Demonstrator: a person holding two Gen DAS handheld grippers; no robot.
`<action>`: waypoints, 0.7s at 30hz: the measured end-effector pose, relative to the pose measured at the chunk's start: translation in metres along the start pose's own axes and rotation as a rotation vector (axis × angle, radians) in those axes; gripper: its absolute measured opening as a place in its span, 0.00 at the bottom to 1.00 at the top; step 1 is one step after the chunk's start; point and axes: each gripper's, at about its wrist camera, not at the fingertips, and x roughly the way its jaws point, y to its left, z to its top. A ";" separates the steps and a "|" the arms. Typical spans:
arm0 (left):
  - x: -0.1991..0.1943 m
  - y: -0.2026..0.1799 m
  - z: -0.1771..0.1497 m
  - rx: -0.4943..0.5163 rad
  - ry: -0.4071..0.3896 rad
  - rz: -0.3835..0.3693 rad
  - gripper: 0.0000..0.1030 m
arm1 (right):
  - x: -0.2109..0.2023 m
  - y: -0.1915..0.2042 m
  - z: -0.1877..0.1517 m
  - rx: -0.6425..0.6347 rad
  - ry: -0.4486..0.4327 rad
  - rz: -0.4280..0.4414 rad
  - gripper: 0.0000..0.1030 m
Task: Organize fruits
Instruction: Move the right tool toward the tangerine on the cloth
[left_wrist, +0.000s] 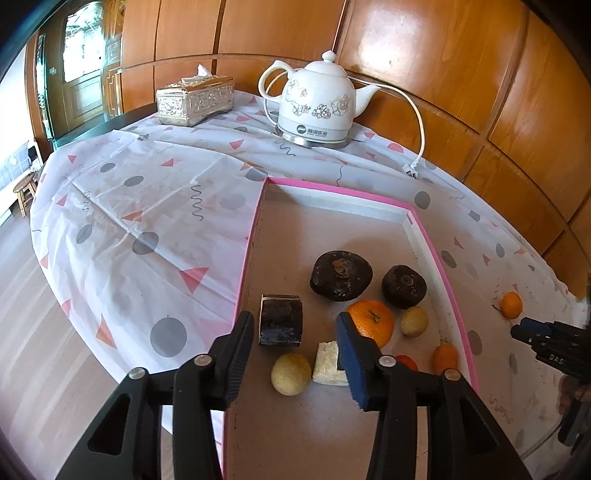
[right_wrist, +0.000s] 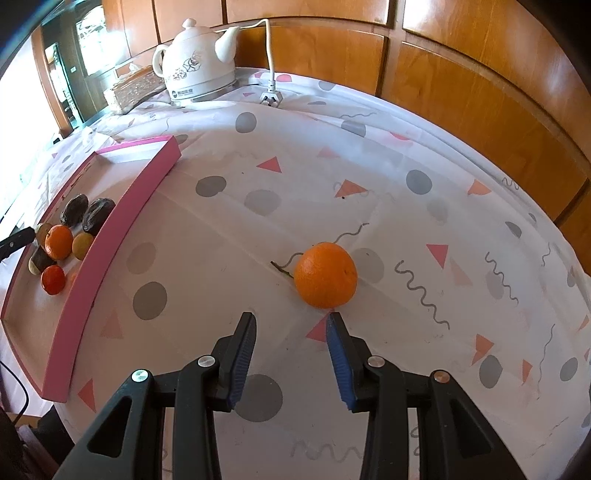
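Left wrist view: left gripper (left_wrist: 295, 328) is hovering over the pink-rimmed tray (left_wrist: 424, 225), fingers (left_wrist: 240, 347) parted, gripping nothing. Tray is holding an orange (left_wrist: 373, 325), two dark fruits, pale round ones and a dark block (left_wrist: 281, 325). Right gripper (right_wrist: 291, 332) is hanging above the table (right_wrist: 406, 229), fingers narrowly apart and empty, a loose orange (right_wrist: 327, 275) sitting just ahead of them.

White floral kettle (left_wrist: 314, 105), silver tissue box (left_wrist: 194, 99), patterned tablecloth (left_wrist: 147, 192), wood-panelled wall (left_wrist: 443, 74)
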 end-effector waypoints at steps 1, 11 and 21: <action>-0.001 0.000 0.000 -0.001 -0.002 -0.001 0.53 | 0.001 -0.001 0.000 0.004 -0.001 0.000 0.39; -0.025 0.006 -0.001 -0.036 -0.048 -0.014 0.62 | 0.000 -0.014 0.001 0.049 -0.009 -0.001 0.51; -0.036 0.014 -0.008 -0.050 -0.043 0.006 0.63 | 0.009 -0.016 0.007 0.062 -0.001 0.006 0.51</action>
